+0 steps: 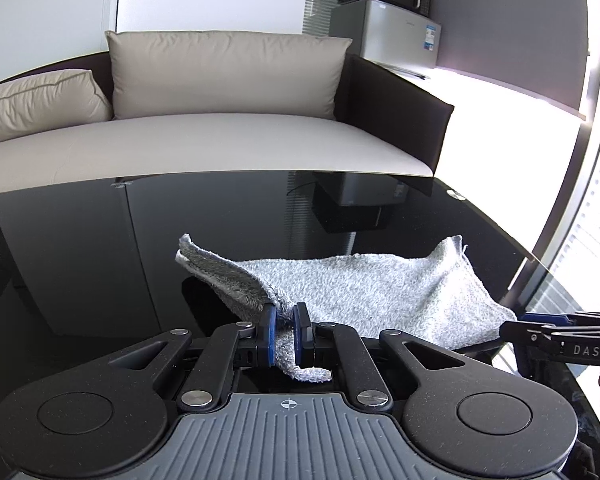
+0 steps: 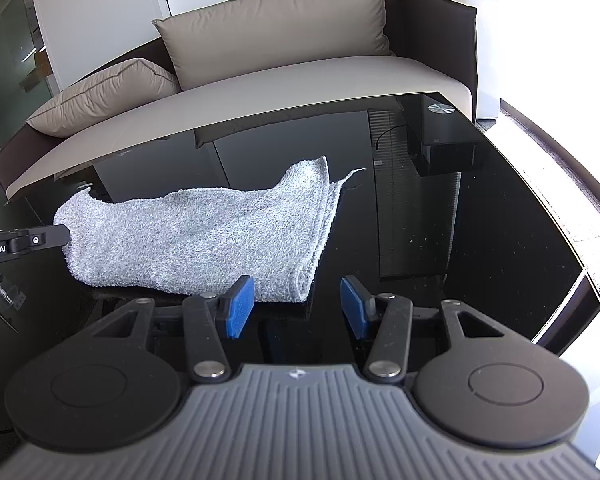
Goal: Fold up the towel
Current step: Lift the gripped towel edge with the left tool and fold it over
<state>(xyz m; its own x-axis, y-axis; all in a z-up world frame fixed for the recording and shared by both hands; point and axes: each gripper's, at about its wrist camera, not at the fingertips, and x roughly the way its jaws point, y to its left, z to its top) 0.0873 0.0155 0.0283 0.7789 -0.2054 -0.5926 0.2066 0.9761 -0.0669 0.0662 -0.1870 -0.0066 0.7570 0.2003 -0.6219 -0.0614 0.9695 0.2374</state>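
Note:
A light grey terry towel (image 1: 364, 292) lies folded on a glossy black table (image 1: 100, 248). My left gripper (image 1: 286, 330) is shut on the towel's near left corner, and a bit of cloth hangs out behind the blue pads. The towel's left edge lifts into a raised flap. In the right wrist view the towel (image 2: 204, 240) lies ahead and to the left. My right gripper (image 2: 298, 308) is open, its left pad at the towel's near right corner. The left gripper's arm (image 2: 28, 240) shows at the towel's left end.
A sofa (image 1: 228, 140) with beige cushions stands right behind the table's far edge. A small fridge (image 1: 396, 36) with a microwave on top is at the back right. A bright window runs along the right side. The table's right edge (image 2: 572, 280) is close.

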